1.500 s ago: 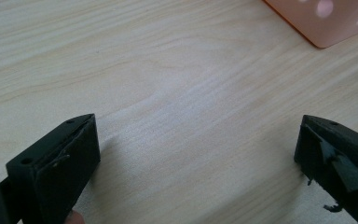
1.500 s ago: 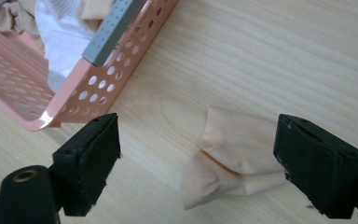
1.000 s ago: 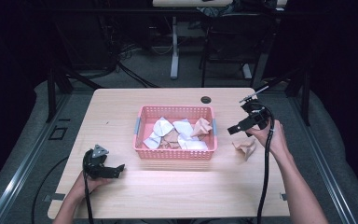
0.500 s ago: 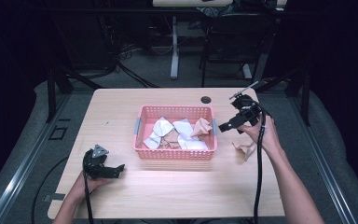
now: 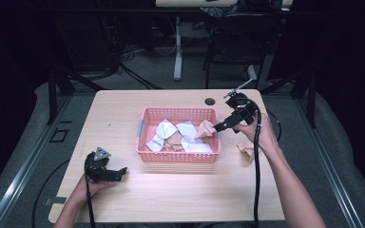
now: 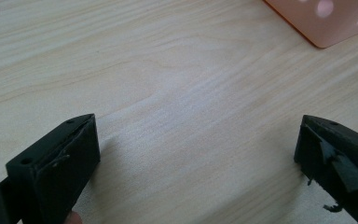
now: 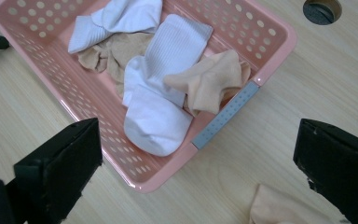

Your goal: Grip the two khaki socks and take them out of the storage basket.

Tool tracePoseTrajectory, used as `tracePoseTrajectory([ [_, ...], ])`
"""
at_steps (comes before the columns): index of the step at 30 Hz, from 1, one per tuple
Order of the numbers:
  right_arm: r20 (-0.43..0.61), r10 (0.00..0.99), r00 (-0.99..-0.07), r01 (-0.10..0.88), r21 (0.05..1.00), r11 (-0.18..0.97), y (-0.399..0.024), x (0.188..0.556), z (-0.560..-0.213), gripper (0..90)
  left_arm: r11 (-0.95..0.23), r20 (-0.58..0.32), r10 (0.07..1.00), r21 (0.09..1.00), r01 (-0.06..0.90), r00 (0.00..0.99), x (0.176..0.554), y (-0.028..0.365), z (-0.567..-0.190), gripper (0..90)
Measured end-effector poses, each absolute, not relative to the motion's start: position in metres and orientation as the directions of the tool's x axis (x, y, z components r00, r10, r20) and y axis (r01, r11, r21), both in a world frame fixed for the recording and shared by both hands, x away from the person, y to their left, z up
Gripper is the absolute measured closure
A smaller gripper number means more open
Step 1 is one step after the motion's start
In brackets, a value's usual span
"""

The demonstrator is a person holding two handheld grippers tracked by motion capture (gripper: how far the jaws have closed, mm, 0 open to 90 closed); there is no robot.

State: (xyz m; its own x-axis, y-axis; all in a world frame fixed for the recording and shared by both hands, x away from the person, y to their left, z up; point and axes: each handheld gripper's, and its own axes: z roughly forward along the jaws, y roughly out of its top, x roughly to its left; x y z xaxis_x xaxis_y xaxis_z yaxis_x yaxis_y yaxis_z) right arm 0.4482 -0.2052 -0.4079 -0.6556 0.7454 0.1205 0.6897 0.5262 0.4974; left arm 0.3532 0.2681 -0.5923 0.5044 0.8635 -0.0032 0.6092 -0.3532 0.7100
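Hovering over the pink basket's (image 5: 178, 155) right rim, your right gripper (image 5: 217, 127) has jaws wide apart, holding nothing; tan sock (image 7: 209, 80) lies inside by that rim. Your left gripper (image 5: 120, 172), below-left of basket, jaws spread, empty.

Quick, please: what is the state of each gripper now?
Left gripper: open, holding nothing.
Right gripper: open, holding nothing, above pink plastic basket.

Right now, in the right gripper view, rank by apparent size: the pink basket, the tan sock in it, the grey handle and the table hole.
1. Basket, largest by far.
2. Tan sock.
3. Grey handle, long but thin.
4. Table hole, smallest, though the frame edge cuts it off and it lies farther away.
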Motion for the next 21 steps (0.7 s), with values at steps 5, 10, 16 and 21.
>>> tracePoseTrajectory([
  [5, 0.115, 0.735, -0.668, 0.678, 0.500, 0.538, -0.197, 0.449, -0.407, 1.2, -0.353, -0.003, 0.863, 0.710, 0.609, 0.504, 0.353, 0.268, -0.592, 0.0],
  [10, 0.110, 0.722, -0.683, 0.668, 0.495, 0.555, -0.191, 0.451, -0.408, 1.5, -0.353, -0.004, 0.863, 0.710, 0.609, 0.504, 0.353, 0.268, -0.592, 0.0],
  [16, 0.102, 0.706, -0.700, 0.654, 0.490, 0.577, -0.182, 0.456, -0.411, 2.2, -0.353, -0.003, 0.863, 0.710, 0.609, 0.505, 0.353, 0.268, -0.592, 0.0],
  [21, 0.112, 0.702, -0.703, 0.655, 0.486, 0.578, -0.170, 0.458, -0.415, 2.5, -0.352, -0.003, 0.864, 0.711, 0.609, 0.503, 0.353, 0.268, -0.592, 0.1],
])
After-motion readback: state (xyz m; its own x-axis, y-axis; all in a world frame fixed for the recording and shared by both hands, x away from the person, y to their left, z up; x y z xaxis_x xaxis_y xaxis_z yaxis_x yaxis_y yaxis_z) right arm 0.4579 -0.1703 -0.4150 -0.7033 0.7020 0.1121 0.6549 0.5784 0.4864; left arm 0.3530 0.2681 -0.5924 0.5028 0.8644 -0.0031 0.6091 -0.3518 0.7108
